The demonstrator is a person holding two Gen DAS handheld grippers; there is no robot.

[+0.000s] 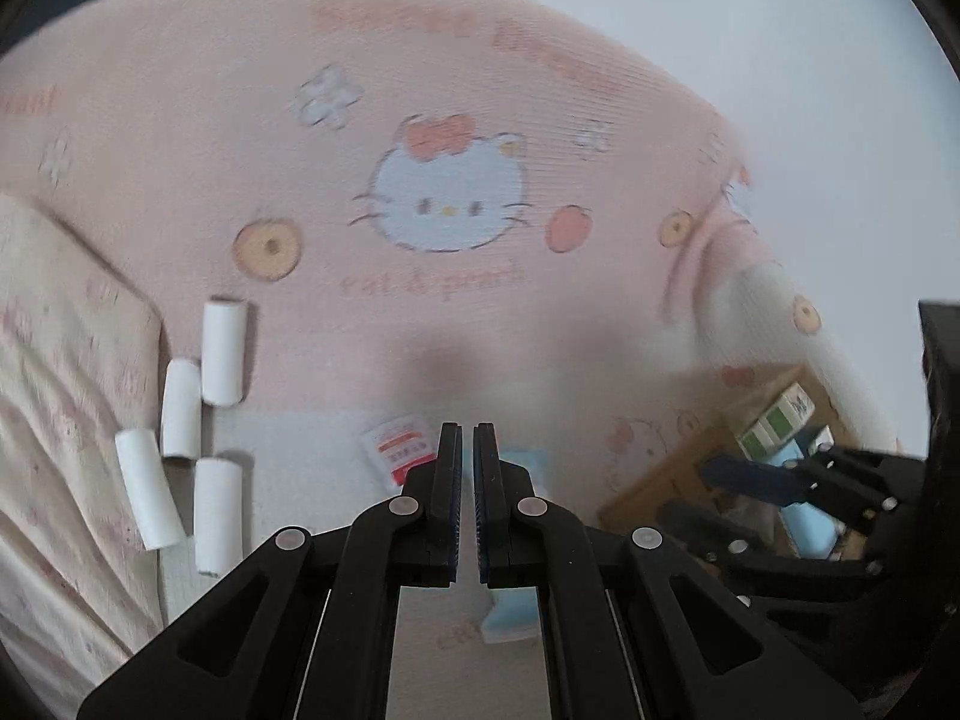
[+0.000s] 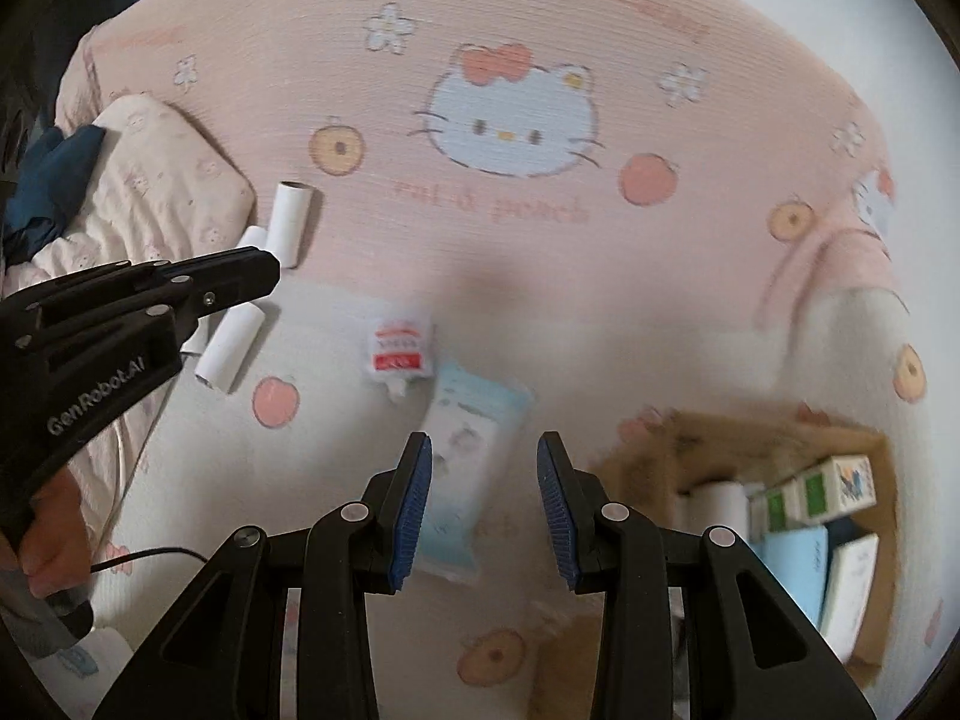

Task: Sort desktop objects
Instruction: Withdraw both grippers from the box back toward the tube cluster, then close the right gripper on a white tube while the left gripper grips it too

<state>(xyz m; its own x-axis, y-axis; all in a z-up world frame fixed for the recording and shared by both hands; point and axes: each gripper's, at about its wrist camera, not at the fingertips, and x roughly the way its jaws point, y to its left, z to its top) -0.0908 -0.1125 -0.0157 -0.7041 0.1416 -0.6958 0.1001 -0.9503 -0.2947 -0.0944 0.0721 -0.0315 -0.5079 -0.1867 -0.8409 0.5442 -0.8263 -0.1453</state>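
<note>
Pointing down at a pink cat-print blanket [image 1: 456,120], my left gripper [image 1: 468,433] is shut with nothing in it. Several white paper tubes [image 1: 223,351] lie left of it. A red-and-white sachet [image 1: 396,447] sits just past its tips, and a light blue pack [image 1: 510,618] shows beneath it. My right gripper [image 2: 486,441] stands open above that light blue pack [image 2: 474,420], which lies flat on the blanket, not pinched. The sachet [image 2: 399,348] and tubes [image 2: 231,342] lie further out. The left gripper [image 2: 273,267] enters from the left over the tubes.
A cardboard box [image 2: 780,435] at the lower right holds green-and-white cartons [image 2: 834,486], a blue pack [image 2: 792,564] and a white roll [image 2: 720,498]. A pale pillow [image 2: 162,180] with dark blue cloth [image 2: 48,180] lies left. A hand [image 2: 42,546] and black cable [image 2: 150,552] are lower left.
</note>
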